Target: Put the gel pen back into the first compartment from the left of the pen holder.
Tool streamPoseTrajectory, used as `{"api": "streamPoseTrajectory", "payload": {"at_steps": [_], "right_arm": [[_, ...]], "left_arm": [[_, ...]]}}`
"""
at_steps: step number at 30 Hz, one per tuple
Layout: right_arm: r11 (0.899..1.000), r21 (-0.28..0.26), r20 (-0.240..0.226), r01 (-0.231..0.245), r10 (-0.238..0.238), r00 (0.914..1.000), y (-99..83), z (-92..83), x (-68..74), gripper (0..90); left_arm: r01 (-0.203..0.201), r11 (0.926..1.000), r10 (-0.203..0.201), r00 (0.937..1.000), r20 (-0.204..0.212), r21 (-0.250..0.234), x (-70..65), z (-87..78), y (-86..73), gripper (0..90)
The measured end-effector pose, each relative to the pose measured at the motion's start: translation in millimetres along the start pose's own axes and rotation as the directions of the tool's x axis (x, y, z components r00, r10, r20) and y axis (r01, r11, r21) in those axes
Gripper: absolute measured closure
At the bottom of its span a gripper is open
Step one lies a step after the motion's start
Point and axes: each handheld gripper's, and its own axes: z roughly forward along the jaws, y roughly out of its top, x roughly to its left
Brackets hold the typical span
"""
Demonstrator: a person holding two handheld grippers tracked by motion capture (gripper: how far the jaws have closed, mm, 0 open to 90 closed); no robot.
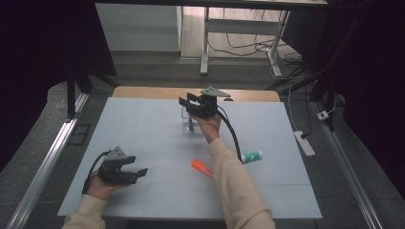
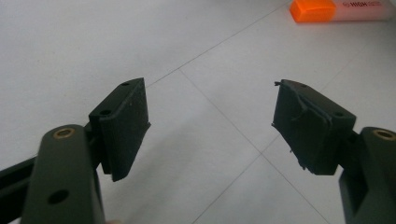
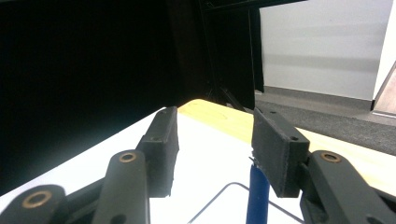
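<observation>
— Jaws first: how do they stand?

— Two grippers, two black jaws each. The right gripper (image 1: 189,101), just above the middle of the high view, has its jaws apart with nothing pressed between the pads. In the right gripper view a blue pen (image 3: 258,196) rises at the lower middle, its tip just beside the right-hand pad, and whether it touches that pad I cannot tell. The left gripper (image 2: 210,123) is spread wide over bare table, nothing in it; the high view has it at the lower left (image 1: 138,172).

— So the pen is let go?

— Released, as far as the pads show. It stands nearly upright in a clear holder (image 1: 187,125) right under the right gripper, at the centre of the high view. One pen, one holder.

— How does the pen look?

— Slim, dark blue, round-bodied. The holder is see-through, and its thin rim draws a line at the bottom of the right gripper view.

— What else lies about?

— One orange highlighter (image 1: 202,168) below centre, just left of the right sleeve (image 1: 236,183); the left gripper view has its orange end at the upper right (image 2: 312,10). One white tube with a green cap (image 1: 251,156) lies right of that sleeve. All rest on one pale grey table (image 1: 143,124), and both sleeves are cream.
</observation>
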Motion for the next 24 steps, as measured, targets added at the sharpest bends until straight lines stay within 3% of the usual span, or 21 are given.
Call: {"api": "streamPoseTrajectory", "payload": {"at_steps": [12,16,24], "right_arm": [[0.999,0.03,0.033,0.046,-0.047,0.9984,7.9,-33.6,4.2,50.3],[0.996,0.059,0.026,0.067,-0.068,0.9973,4.8,-52.6,5.9,50.3],[0.994,0.081,-0.001,0.072,-0.072,0.9974,0.7,-74.2,4.9,50.1]], "left_arm": [[-0.013,0.9999,0.013,0.9999,-0.006,-0.003,-2.0,-1.1,1.5,26.6],[-0.016,0.9999,0.016,0.9998,-0.008,-0.003,-2.4,-1.3,1.8,26.7],[-0.02,0.9998,0.02,0.9997,-0.012,-0.002,-3.7,-1.0,2.1,26.7]]}}
